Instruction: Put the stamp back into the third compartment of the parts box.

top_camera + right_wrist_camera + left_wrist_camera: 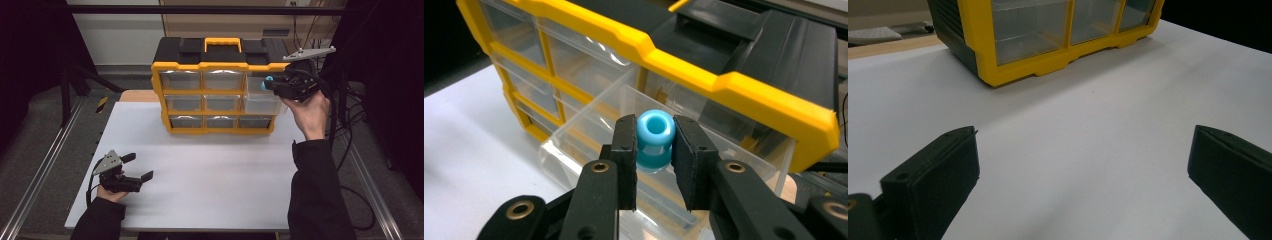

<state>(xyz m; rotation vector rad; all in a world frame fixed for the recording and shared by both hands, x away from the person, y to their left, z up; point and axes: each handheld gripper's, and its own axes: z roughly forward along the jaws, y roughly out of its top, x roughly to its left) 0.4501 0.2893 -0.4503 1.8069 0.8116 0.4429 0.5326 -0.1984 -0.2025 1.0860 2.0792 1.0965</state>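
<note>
Black pads (626, 160) of right gripper (655, 165) pinch a blue bead (654, 141) over the pulled-out drawer (589, 127).
Placing step: next, lower and release inside drawer; left gripper (138, 167) rests spread on table (215, 170).

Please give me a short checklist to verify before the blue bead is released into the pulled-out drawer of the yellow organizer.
1. Right hand-held gripper shut on the blue bead: ok.
2. Top-right drawer pulled out of the organizer: ok.
3. Bead above the drawer opening: ok in the right gripper view.
4. Drawer has room inside: ok, clear walls show nothing in it.
5. Left hand-held gripper open, low over the table, far from the organizer: ok.
6. Organizer standing firm on the table: cannot tell.
</note>
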